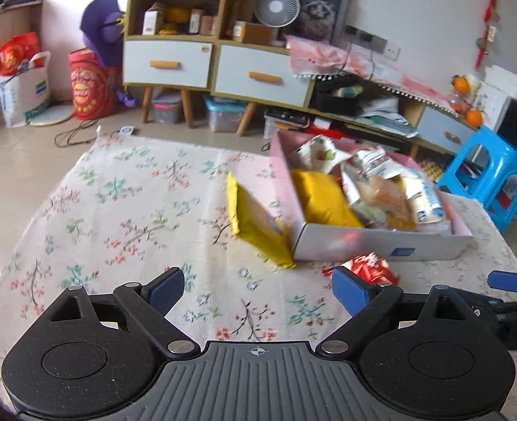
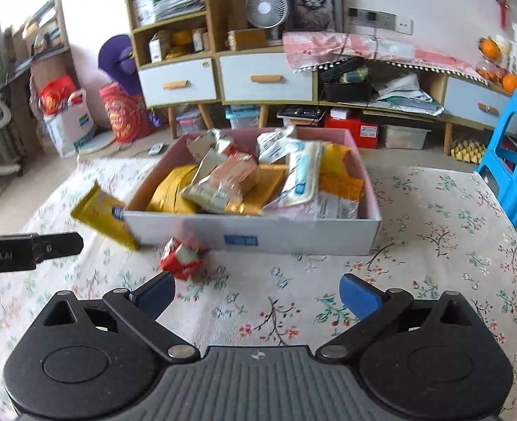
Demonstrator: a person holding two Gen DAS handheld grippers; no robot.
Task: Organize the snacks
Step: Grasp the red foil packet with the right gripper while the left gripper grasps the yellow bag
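Pickup step: I hold left gripper [image 1: 256,293] and right gripper [image 2: 256,294] released, empty. Red snack packet [image 2: 183,258] lies lower centre, before snack box [image 2: 258,233]; yellow packet [image 1: 258,226] leans at box's left. Next move calls for closing on red packet.

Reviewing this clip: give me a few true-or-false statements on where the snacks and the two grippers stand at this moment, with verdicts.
1. The left gripper holds a packet. False: its jaws stand open and empty.
2. A yellow snack packet lies outside the cardboard box, against its left corner. True.
3. The box is empty. False: it is piled with snack packets.
4. A small red snack packet lies on the floral tablecloth in front of the box. True.
5. The right gripper is open. True.
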